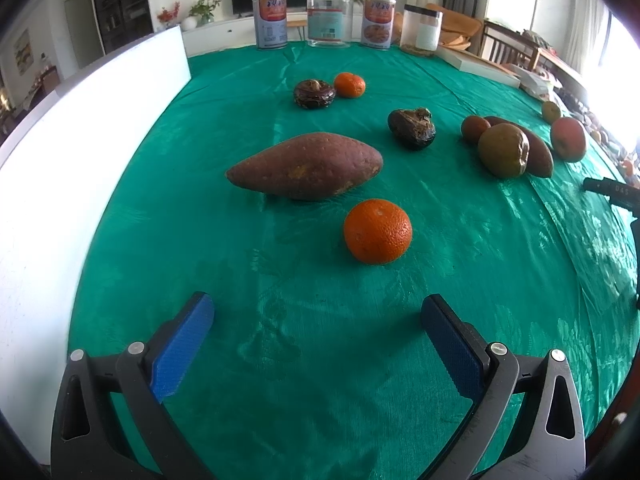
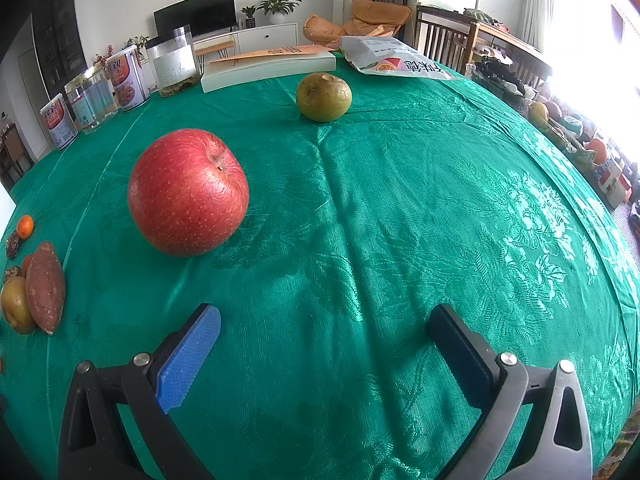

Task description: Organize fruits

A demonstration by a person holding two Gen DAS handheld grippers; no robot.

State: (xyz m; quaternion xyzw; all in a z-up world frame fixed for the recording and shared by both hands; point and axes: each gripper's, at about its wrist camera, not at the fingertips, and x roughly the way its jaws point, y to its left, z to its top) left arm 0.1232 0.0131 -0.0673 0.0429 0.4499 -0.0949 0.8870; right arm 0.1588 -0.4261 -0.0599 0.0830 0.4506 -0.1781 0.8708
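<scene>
Left wrist: clear jar [image 1: 421, 30] holds brownish bits at bottom; tins [image 1: 270, 21] closed.

Left claw [image 1: 316, 344] and right claw [image 2: 324, 356], each spread wide with nothing between the blue pads, poised low and level.

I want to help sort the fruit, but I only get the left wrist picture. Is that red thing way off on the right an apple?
Observer: Yes, a red apple with a stem dimple, standing alone on the green cloth.
Operator: Is the other gripper holding it?
Observer: No. The right gripper is open and empty, with the apple ahead and to its left.
Operator: Anything behind the apple?
Observer: A yellow-green round fruit sits farther back, near a white book.
</scene>
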